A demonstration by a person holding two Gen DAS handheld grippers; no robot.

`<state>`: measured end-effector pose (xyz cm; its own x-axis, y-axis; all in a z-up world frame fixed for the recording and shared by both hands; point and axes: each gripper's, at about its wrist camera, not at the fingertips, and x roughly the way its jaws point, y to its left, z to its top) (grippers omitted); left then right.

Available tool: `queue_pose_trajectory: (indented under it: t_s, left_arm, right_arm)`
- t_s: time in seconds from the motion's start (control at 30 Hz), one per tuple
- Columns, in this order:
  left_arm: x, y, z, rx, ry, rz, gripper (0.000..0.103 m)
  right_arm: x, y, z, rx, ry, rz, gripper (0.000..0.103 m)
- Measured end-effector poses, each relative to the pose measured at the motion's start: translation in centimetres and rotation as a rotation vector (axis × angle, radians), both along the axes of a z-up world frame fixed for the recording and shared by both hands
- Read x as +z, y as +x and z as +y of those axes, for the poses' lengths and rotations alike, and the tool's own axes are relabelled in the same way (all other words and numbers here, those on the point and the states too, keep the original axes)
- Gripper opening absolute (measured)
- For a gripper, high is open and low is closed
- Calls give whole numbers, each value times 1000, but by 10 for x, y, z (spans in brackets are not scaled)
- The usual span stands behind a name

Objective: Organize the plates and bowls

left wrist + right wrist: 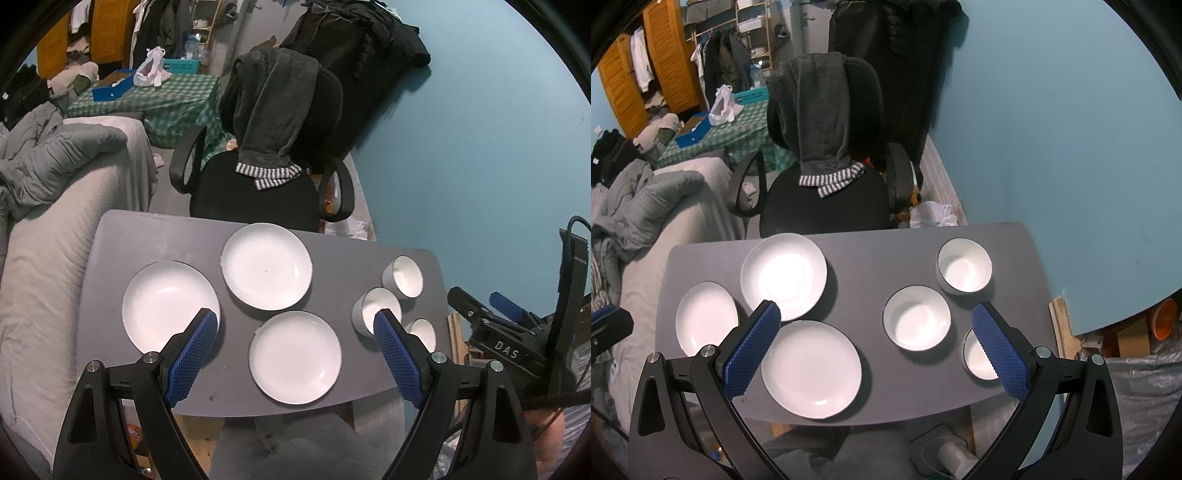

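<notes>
Grey and matte, the table (871,258) had rounded corners and carried all the crockery, three plates on its left half and three bowls on its right. Beyond its far edge stood a black office chair (827,210) with a dark towel (820,122) draped over the backrest, its striped hem resting on the seat. A pale bed (44,258) with a rumpled grey quilt ran along the table's left side, and a flat teal wall (1052,129) rose past its right side.

All six dishes were glossy white with a thin dark rim, each set apart from the others. The plates were shallow and round: the far plate (783,275) sat near the table's far edge and caught a strong glare, the left plate (706,317) lay by the left edge, and the near plate (811,369) lay close to the front edge. The bowls were smaller, deep and straight-walled, grey outside. The far bowl (964,269) sat towards the table's far right corner, the middle bowl (917,318) nearer the table's centre, and the near bowl (977,356) by the front right edge, partly hidden behind a finger.

Both tools hung above the table's front edge, touching nothing. The left gripper (295,317) had its jaws spread wide and empty, as did the right gripper (875,310). Their black arms ended in blue pads (751,347) with a knobbly, grid-like texture.
</notes>
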<state>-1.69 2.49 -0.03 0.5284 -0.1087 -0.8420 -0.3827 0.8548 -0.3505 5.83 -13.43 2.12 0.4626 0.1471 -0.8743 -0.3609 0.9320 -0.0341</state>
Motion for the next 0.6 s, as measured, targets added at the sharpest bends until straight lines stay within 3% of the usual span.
queue_pose_trajectory:
  t_s: [0.23, 0.43, 0.6]
  left_arm:
    - [-17, 1, 12, -10, 28, 26, 88]
    - [-52, 0, 19, -23, 98, 87, 88]
    - [-77, -6, 24, -27, 94, 105, 88]
  right_arm:
    - [-13, 5, -2, 57, 35, 30, 102]
    - [-29, 8, -6, 123, 52, 34, 102]
    - [-47, 9, -6, 170, 38, 51, 102]
